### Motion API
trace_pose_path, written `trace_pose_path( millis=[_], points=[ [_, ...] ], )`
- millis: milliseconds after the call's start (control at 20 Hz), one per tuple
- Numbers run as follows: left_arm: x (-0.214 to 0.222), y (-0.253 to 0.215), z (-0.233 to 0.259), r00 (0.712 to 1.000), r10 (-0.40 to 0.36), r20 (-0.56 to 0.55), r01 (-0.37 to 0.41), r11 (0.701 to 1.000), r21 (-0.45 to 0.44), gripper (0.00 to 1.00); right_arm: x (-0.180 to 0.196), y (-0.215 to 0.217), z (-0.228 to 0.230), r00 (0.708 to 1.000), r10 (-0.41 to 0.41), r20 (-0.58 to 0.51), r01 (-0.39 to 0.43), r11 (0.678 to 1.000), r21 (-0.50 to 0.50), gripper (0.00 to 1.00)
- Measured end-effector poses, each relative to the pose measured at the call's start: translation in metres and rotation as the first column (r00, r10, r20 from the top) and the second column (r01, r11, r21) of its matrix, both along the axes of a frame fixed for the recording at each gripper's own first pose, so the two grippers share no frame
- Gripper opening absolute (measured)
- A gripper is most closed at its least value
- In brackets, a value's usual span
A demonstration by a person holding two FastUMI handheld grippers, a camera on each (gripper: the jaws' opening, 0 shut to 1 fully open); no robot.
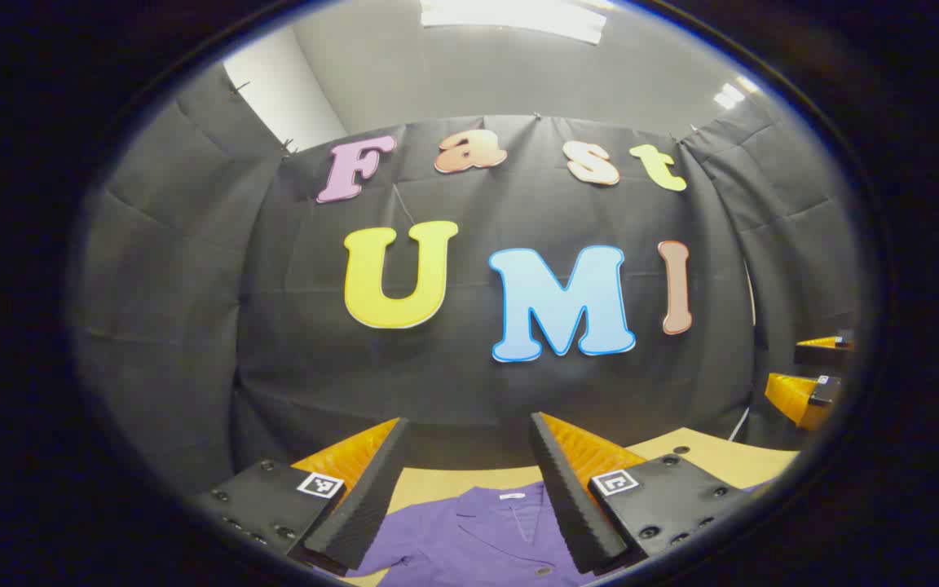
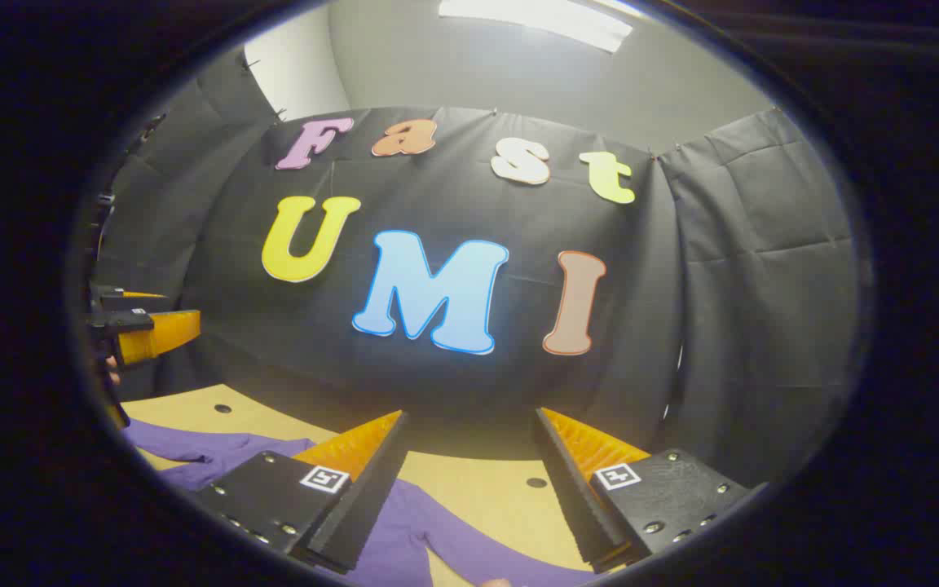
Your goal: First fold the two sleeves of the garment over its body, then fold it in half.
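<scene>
In the left gripper view, the left gripper (image 1: 469, 456) hangs above the pale wooden table (image 1: 714, 456) with its two fingers spread wide and nothing between them. Below that gap lies the purple collared fabric garment (image 1: 486, 538), flat on the table, its collar and white neck tag pointing toward the black cloth booth wall (image 1: 469, 383). To the right of the garment, near the edge of the view, the right gripper (image 1: 804, 379) shows against the wall (I cannot tell its opening from here).

In the right gripper view, the left gripper (image 2: 139, 326) sits far left of the garment (image 2: 404, 530). A purple sleeve runs across the table (image 2: 478, 489) and passes under the right gripper (image 2: 469, 456), whose fingers stand wide apart, gripping nothing. Dark round holes dot the table beside the garment.
</scene>
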State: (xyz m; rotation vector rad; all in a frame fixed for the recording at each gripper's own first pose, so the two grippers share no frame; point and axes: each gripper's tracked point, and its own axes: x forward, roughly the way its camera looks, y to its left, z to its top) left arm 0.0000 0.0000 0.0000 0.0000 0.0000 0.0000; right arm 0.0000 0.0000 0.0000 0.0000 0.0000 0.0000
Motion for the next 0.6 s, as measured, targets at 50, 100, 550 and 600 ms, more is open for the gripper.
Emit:
trace_pose_path(
  millis=[50,100,550,600],
  points=[
    [0.006,0.001,-0.003,1.0,0.001,-0.009,-0.001,1.0,-0.002,0.93,0.001,0.001,-0.002,1.0,-0.003,-0.003,0.003,1.0,0.001,0.94],
    [0.009,0.004,-0.002,1.0,0.004,0.001,-0.004,1.0,-0.01,0.93,0.002,0.002,-0.003,1.0,-0.006,-0.006,0.006,1.0,0.003,0.94],
    [0.006,0.024,-0.006,1.0,0.025,0.011,-0.025,1.0,0.0,0.93,0.0,0.005,-0.012,0.999,-0.039,-0.036,0.04,0.999,0.017,0.94],
    [0.005,0.025,-0.006,1.0,0.026,0.011,-0.026,1.0,0.006,0.93,-0.001,0.006,-0.013,0.998,-0.039,-0.04,0.039,0.999,0.018,0.94]
  ],
)
